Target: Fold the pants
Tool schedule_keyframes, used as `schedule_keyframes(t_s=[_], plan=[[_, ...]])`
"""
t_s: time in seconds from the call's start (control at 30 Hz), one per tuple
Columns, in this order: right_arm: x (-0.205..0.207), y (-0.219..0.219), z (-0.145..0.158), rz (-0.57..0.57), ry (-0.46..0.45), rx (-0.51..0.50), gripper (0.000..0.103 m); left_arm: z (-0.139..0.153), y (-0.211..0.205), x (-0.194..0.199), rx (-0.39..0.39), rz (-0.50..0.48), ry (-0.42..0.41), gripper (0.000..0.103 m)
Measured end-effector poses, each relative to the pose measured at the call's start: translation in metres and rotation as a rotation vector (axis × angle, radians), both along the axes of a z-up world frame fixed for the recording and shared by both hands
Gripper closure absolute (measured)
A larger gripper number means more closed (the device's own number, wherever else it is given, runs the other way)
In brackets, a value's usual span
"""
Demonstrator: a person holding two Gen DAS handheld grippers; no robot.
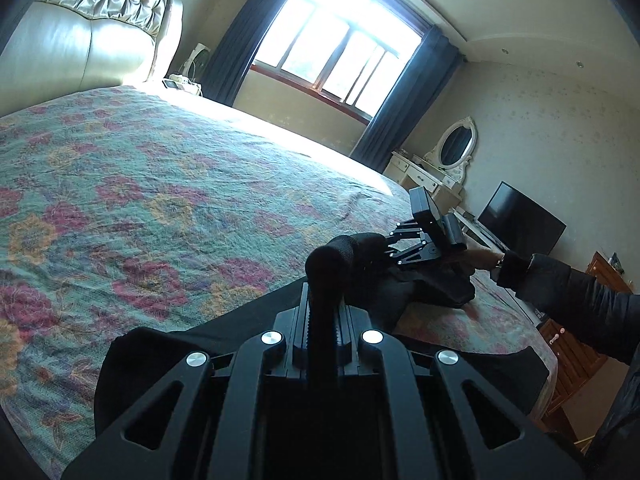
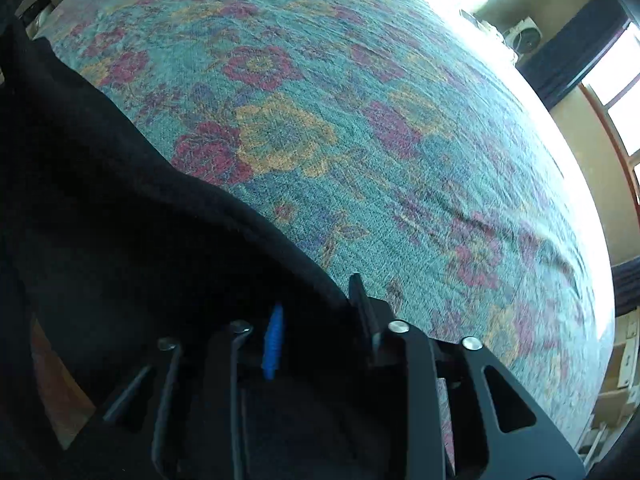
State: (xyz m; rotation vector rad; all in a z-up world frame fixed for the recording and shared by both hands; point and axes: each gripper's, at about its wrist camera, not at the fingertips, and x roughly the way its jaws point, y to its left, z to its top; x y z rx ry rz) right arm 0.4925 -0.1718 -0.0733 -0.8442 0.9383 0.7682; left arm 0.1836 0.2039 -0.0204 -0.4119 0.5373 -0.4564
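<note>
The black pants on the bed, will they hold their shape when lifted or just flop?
Probably flop: the black pants bunch and drape softly over the floral bedspread. They look thick, so likely weighty. The left gripper pinches a rolled fold, suggesting the fabric grips well.

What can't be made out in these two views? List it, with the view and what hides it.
1. Left wrist view: the right gripper fingertips, buried in the bunched pants.
2. Right wrist view: whether its pads press the cloth; black fabric covers the gap.
3. Both views: the pants' full outline, cut off by the lower edge and gripper bodies.
4. Right wrist view: the bedspread far edge, washed out by window glare.
</note>
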Motion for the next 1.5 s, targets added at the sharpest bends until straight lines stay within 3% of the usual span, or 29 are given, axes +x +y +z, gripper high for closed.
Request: schedule_keyframes(t_s=[0.17,0.3,0.43,0.6,0.73,0.83,0.87,0.93,0.97,1.17,1.33,1.5], plan=[[-0.066,-0.027,0.045,-0.028,-0.139,0.108,0.092,0.002,0.024,-0.002,-0.026,0.09,-0.002,0.094],[-0.152,-0.044,0.076,-0.056,-0.239,0.162,0.093,0.001,0.038,-0.009,-0.047,0.13,0.017,0.094],[-0.248,-0.055,0.08,-0.104,-0.286,0.193,0.093,0.003,0.038,-0.033,-0.048,0.128,0.022,0.094],[-0.336,-0.057,0.043,-0.176,-0.21,0.213,0.093,-0.004,0.034,-0.07,-0.044,0.137,0.053,0.092],[-0.367,-0.051,0.002,-0.226,-0.141,0.18,0.091,-0.025,0.04,-0.103,-0.084,0.21,0.121,0.081],[-0.377,-0.051,0.0,-0.274,-0.132,0.195,0.08,-0.035,0.053,-0.129,-0.123,0.303,0.173,0.074],[-0.377,-0.054,0.006,-0.299,-0.1,0.233,0.066,-0.037,0.056,-0.138,-0.141,0.332,0.187,0.07],[-0.378,-0.067,0.021,-0.371,-0.031,0.377,0.042,-0.036,0.056,-0.153,-0.195,0.369,0.201,0.049],[-0.377,-0.078,0.027,-0.413,0.017,0.465,0.036,-0.036,0.052,-0.157,-0.223,0.372,0.207,0.047],[-0.368,-0.14,0.013,-0.707,0.363,0.907,0.035,-0.042,0.022,-0.162,-0.341,0.413,0.288,0.046],[-0.372,-0.161,-0.007,-0.815,0.448,1.002,0.035,-0.067,-0.003,-0.156,-0.407,0.441,0.394,0.044],[-0.375,-0.164,-0.008,-0.84,0.449,1.039,0.032,-0.067,-0.01,-0.148,-0.404,0.474,0.394,0.044]])
